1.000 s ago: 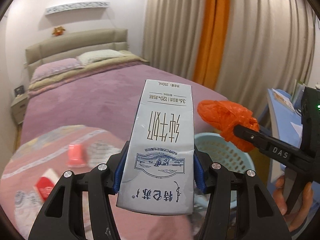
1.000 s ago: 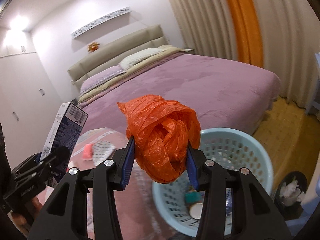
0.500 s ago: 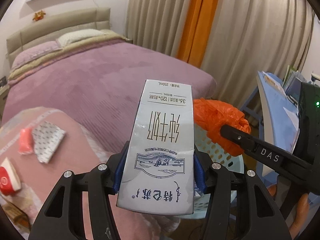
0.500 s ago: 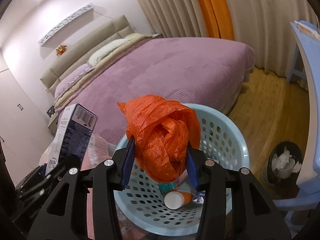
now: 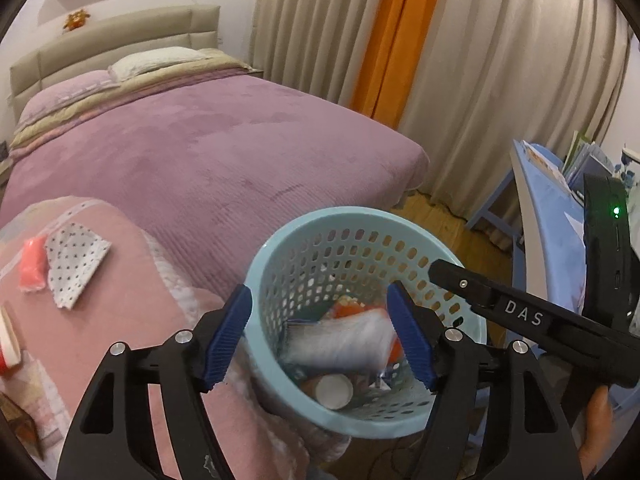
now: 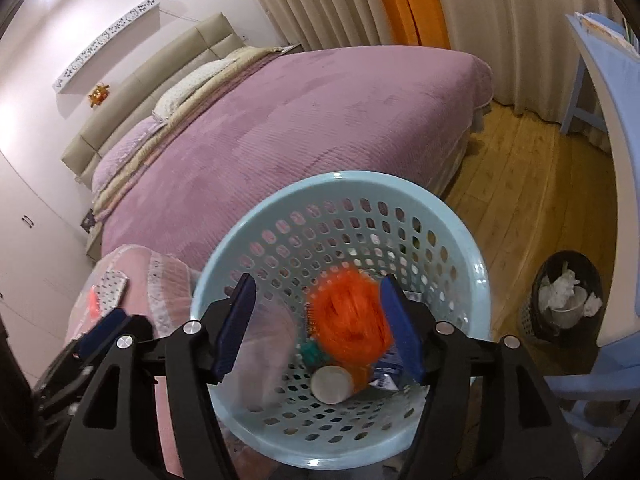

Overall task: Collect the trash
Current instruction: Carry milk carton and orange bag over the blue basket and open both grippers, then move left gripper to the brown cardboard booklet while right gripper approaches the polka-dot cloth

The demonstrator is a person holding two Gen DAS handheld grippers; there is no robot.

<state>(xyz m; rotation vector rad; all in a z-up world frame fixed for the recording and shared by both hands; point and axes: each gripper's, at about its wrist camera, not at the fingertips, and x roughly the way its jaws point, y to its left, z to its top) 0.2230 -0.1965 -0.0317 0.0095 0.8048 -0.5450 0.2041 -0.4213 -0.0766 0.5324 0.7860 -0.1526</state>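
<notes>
Both grippers hang over a light blue perforated basket [image 5: 280, 248], with the basket's rim [image 6: 224, 264] also close below in the right wrist view. My left gripper [image 5: 318, 300] has its jaws opening with nothing pressed between the pads. The grey milk carton [image 5: 340, 344] is a blur below them, dropping into the basket. My right gripper [image 6: 316, 292] is opening too. The crumpled orange plastic bag [image 6: 348, 316] is blurred and loose between its jaws, falling into the basket. One right finger [image 5: 460, 280] reaches over the rim.
A white-capped bottle [image 6: 330, 384] and other scraps lie in the basket. On the pink cover at left lie a red packet [image 5: 32, 264] and a dotted cloth [image 5: 74, 260]. A purple bed [image 5: 200, 152] is behind, a black waste bin [image 6: 564, 296] on the floor, and a blue desk [image 5: 548, 216] at right.
Both grippers came down over the basket and opened. The milk carton left the left jaws and the orange bag left the right jaws; both now drop into the basket.
</notes>
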